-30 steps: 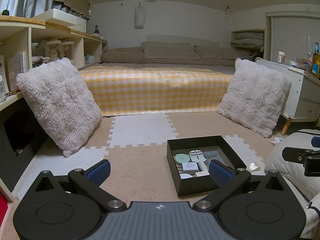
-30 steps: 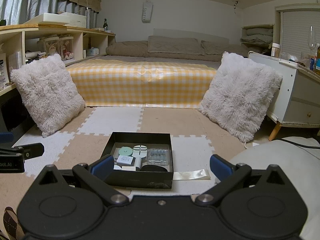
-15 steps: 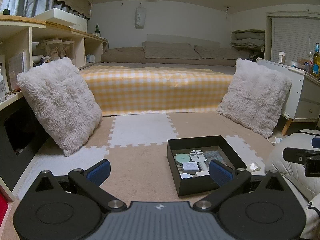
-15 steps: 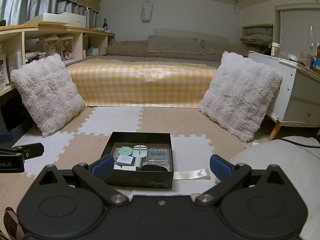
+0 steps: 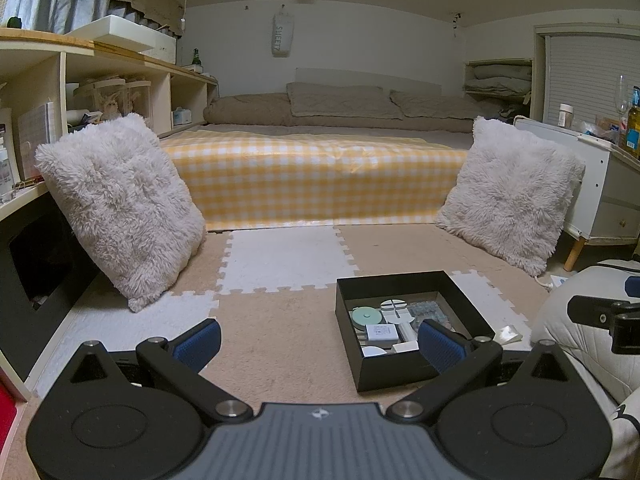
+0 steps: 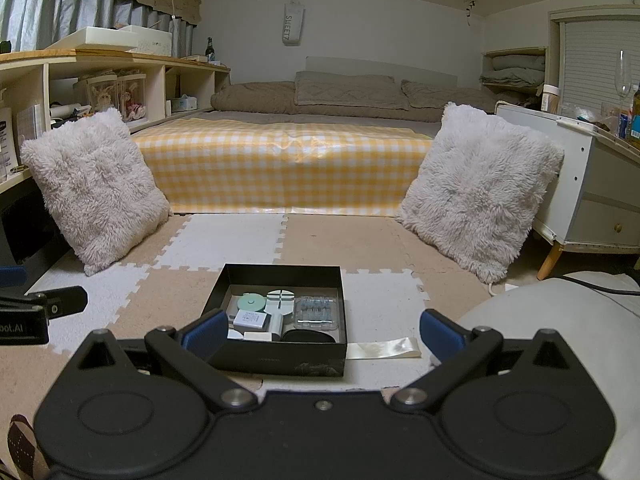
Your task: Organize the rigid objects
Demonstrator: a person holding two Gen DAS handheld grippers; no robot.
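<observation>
One black box (image 6: pixel 280 354) sits on the foam-tile floor (image 6: pixel 232 240) of a bedroom, holding a mint disc (image 6: pixel 251 302), a white round piece (image 6: pixel 281 298), a clear blister pack (image 6: pixel 317 310) and a few small white items. Two shaggy cushions flank a yellow-checked bed (image 6: pixel 280 164). Left tongs (image 5: pixel 318 340) and right tongs (image 6: pixel 322 330) hover spread and empty, bare floor around the box.

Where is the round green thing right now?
The round green thing lies inside the black box on the floor mat, at its far left, beside a white round piece.
</observation>
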